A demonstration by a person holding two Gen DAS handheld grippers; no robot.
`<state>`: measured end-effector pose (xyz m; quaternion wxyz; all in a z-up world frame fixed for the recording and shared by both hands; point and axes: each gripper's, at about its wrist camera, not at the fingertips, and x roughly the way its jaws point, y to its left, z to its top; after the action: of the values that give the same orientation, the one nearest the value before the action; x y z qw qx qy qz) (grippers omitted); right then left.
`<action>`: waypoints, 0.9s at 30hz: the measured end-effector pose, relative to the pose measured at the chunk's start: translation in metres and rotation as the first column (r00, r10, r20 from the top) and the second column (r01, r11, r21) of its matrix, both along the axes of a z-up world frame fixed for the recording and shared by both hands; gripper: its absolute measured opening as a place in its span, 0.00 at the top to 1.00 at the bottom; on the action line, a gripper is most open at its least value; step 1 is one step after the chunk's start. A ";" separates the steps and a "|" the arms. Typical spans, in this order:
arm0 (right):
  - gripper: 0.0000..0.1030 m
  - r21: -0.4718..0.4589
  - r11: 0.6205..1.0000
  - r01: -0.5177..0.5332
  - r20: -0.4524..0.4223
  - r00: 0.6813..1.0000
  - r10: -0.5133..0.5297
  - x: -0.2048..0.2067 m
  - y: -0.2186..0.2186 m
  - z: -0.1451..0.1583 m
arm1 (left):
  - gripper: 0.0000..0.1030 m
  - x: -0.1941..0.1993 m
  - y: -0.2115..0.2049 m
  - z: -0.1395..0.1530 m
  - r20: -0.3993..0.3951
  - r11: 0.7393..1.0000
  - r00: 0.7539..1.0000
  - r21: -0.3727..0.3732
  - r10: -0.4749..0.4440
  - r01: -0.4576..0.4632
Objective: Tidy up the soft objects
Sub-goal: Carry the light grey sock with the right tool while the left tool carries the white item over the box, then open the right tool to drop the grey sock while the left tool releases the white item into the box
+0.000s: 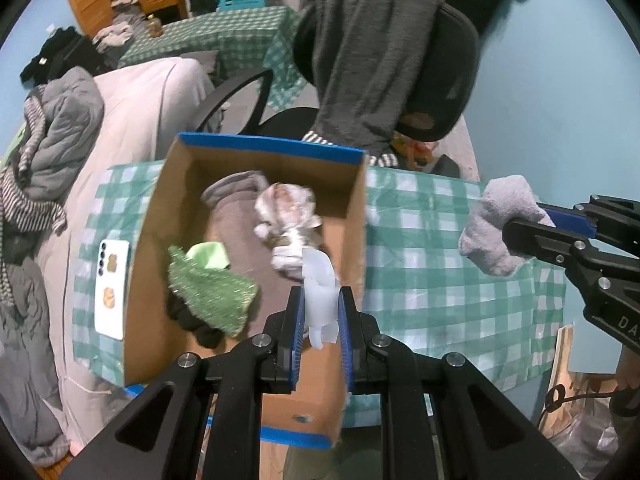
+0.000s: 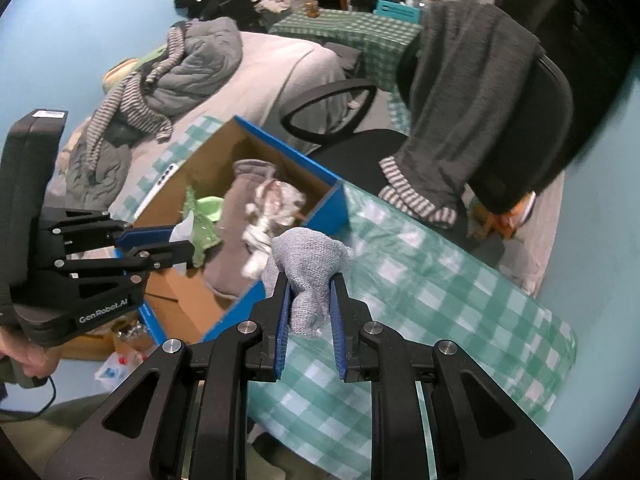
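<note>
left gripper point(image 1: 320, 312) pinching white cloth point(image 1: 318, 280), lower centre, above box point(image 1: 256, 148) | right gripper point(image 2: 310, 300) pinching grey sock point(image 2: 310, 264), centre, over desk point(image 2: 440, 300)

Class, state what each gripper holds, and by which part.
Left gripper: white tissue, by its lower end. Right gripper: grey sock, by its lower end.

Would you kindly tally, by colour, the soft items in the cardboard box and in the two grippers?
Green: 1, sparkly green cloth in the cardboard box
Brown-grey: 1, folded garment
White patterned: 1, crumpled cloth
White: 1, piece in left gripper
Grey: 1, knit sock in right gripper
Total: 5
</note>
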<state>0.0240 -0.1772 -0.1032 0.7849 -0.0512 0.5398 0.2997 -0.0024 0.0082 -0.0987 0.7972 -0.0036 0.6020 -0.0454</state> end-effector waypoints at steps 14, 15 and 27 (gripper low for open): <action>0.83 0.000 0.996 -0.090 -0.025 0.996 0.090 0.002 0.066 -0.007 | 0.85 -0.008 0.056 -0.013 -0.033 0.997 0.996 -0.011 0.081 -0.082; 0.83 0.000 0.995 -0.096 -0.030 0.995 0.096 0.002 0.070 -0.009 | 0.85 -0.008 0.059 -0.015 -0.038 0.996 0.996 -0.010 0.086 -0.086; 0.83 -0.015 0.988 -0.153 -0.112 0.982 0.150 0.001 0.117 -0.039 | 0.84 -0.013 0.085 -0.052 -0.130 0.993 0.985 -0.019 0.113 -0.116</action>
<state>0.0252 -0.0602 -0.1420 0.7280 -0.0848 0.5805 0.3547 -0.0158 0.0933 -0.1511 0.7578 -0.0515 0.6504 -0.0073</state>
